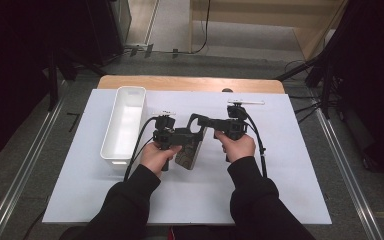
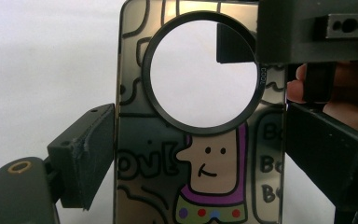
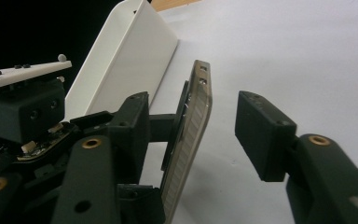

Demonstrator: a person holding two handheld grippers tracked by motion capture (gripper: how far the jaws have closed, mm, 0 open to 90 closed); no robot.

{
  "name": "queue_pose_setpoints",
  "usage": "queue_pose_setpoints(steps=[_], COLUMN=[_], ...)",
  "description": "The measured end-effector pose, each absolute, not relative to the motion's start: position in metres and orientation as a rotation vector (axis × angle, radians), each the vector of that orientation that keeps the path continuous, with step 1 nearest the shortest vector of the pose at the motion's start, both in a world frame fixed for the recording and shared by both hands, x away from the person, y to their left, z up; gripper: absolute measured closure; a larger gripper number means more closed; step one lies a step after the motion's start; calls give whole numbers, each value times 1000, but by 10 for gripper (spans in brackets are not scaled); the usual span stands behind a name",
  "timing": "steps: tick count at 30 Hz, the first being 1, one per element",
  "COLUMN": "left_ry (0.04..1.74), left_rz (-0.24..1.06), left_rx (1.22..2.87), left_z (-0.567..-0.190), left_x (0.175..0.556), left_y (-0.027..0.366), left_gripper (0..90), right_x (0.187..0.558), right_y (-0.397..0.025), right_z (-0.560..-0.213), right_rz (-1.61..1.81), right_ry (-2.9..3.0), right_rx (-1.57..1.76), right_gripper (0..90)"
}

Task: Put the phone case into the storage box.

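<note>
My left gripper (image 2: 200, 154) clamps the case (image 2: 200, 140); my right gripper (image 3: 191, 121), open around its edge, should close squarely, right of the bin (image 1: 125, 122).

long white bin (image 1: 123, 125) lying lengthwise at the left of a white sheet (image 1: 280, 165) that covers a wooden table (image 1: 190, 83), grey carpet floor (image 1: 360, 115) all round, metal rails (image 1: 25, 165) down both sides, black stands and cables at the far corners.

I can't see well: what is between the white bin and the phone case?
The left hand-held gripper, clamped on the phone case, stands between it and the white bin in the high view.
</note>
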State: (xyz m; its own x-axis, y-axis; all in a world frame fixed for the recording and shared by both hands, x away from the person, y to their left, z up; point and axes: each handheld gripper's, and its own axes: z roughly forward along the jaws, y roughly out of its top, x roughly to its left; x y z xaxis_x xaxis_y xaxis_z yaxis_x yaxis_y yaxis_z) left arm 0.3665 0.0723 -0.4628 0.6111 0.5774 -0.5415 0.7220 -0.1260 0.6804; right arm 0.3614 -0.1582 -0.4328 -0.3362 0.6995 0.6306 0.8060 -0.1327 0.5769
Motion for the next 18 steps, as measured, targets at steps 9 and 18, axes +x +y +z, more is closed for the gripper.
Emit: queue_pose_setpoints(steps=[9,18], left_ry=[1065,1075], left_rz=[-160,-128], left_rx=[1780,1766], left_z=[-463,-463], left_x=[365,363], left_y=[72,69], left_gripper=[111,110], right_x=[364,365], right_y=[-159,-159], right_z=[-433,-431], right_rz=[-1485,-1486], right_ry=[-1926,-1933], right_rx=[-1748,-1769], right_gripper=[584,656])
